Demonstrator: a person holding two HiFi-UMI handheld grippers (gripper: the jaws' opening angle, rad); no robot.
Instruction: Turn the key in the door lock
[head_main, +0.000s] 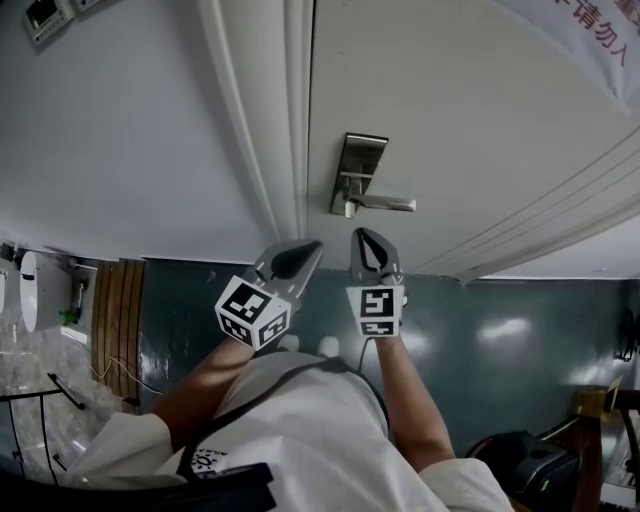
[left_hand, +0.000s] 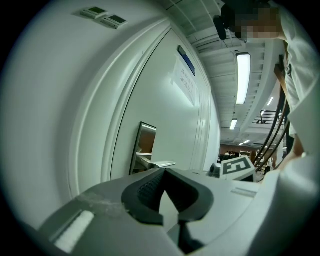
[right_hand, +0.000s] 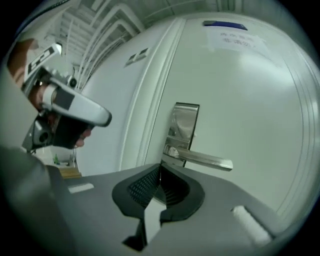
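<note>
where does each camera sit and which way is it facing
head view: on the person's head, facing steeply down at the door and handle; shows both forearms, left gripper, right gripper.
left gripper view: on the left gripper, along its shut jaws toward the handle; a sleeve at right.
right gripper view: on the right gripper, along its shut jaws at the handle; left gripper at left.
shared: all three show the handle.

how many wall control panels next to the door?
2. One wall panel and a second wall panel sit side by side on the wall, left of the door frame. More could be out of frame.
</note>
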